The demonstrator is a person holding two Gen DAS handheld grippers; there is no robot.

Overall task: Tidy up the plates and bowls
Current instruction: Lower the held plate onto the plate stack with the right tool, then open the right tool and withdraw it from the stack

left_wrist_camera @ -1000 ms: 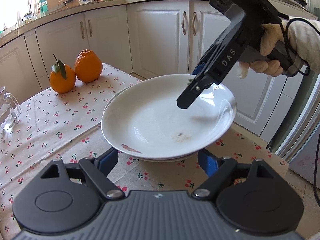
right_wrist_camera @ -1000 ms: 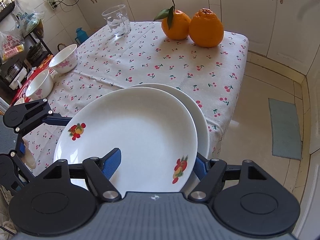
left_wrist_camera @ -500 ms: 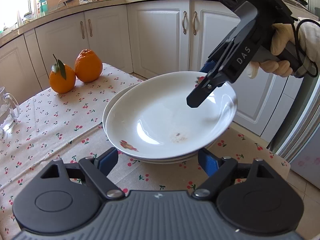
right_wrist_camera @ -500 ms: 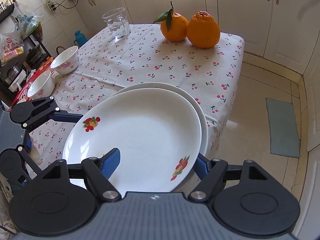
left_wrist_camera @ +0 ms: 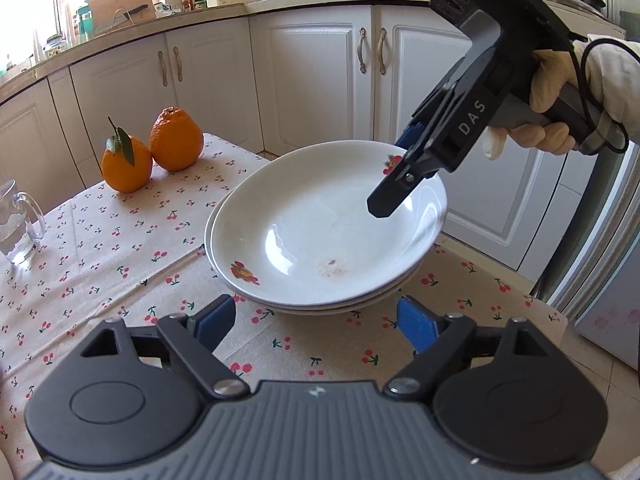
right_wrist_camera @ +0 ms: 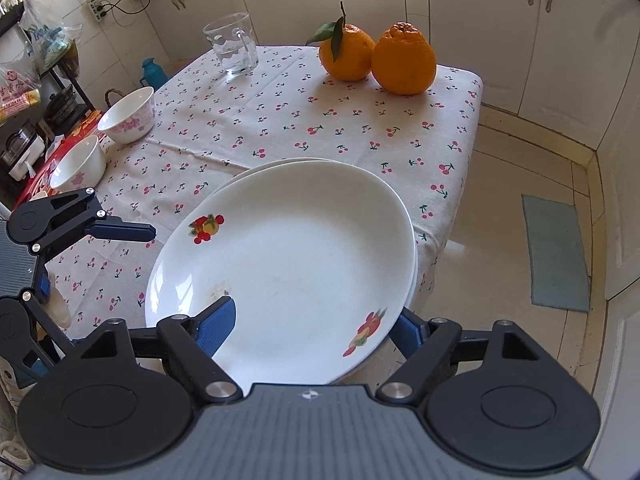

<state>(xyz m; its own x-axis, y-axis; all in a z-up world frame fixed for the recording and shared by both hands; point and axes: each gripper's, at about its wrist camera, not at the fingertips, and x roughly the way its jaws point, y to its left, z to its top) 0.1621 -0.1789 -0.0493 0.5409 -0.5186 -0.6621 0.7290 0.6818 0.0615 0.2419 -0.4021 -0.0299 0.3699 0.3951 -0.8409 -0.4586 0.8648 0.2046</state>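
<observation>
A white plate with fruit prints [left_wrist_camera: 320, 232] lies on top of a second white plate [left_wrist_camera: 340, 307] at the table's near corner; the top plate also shows in the right wrist view [right_wrist_camera: 296, 264]. My right gripper [right_wrist_camera: 312, 322] straddles the top plate's rim, one finger over it and one under, and looks clamped on it; it also shows in the left wrist view [left_wrist_camera: 394, 186]. My left gripper [left_wrist_camera: 316, 322] is open and empty, just short of the stack. Two white bowls with pink flowers [right_wrist_camera: 128, 114] [right_wrist_camera: 78, 164] stand at the table's far-left edge.
Two oranges [right_wrist_camera: 378, 60] and a glass mug [right_wrist_camera: 234, 46] stand at the far end of the cherry-print tablecloth [right_wrist_camera: 280, 120]. White cabinets [left_wrist_camera: 320, 80] surround the table. A grey floor mat [right_wrist_camera: 558, 252] lies to the right.
My right gripper has carried the top plate across the lower plate until the two sit nearly stacked. The left gripper has stayed in place, open.
</observation>
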